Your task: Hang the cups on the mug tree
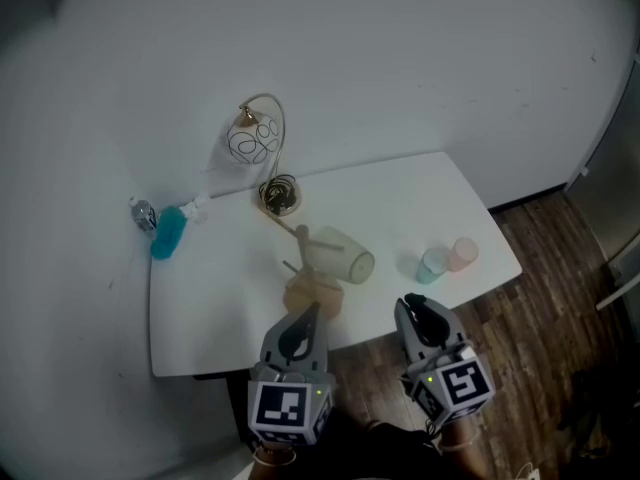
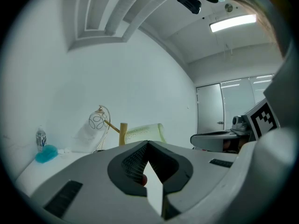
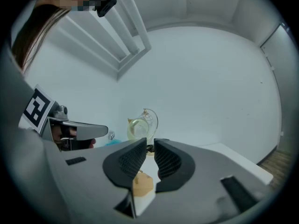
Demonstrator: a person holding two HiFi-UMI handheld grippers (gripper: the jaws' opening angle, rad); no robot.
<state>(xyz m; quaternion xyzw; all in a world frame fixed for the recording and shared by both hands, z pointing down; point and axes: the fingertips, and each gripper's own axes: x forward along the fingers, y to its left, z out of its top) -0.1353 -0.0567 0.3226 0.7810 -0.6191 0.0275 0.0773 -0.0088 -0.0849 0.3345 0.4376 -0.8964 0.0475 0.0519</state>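
The mug tree [image 1: 308, 286] is seen near the front edge of the table [image 1: 200, 308]. Its base is partly covered by the left gripper [image 1: 309, 314], and its pegs are hard to make out. A pale translucent cup [image 1: 342, 255] is hung on it, tilted to its right. A teal cup [image 1: 433, 265] and a pink cup [image 1: 463, 253] are stood side by side, well to the tree's right. The left gripper's jaws are pressed together, empty. The right gripper [image 1: 414, 308], right of the tree, is held with a narrow slit between its jaws and nothing pinched.
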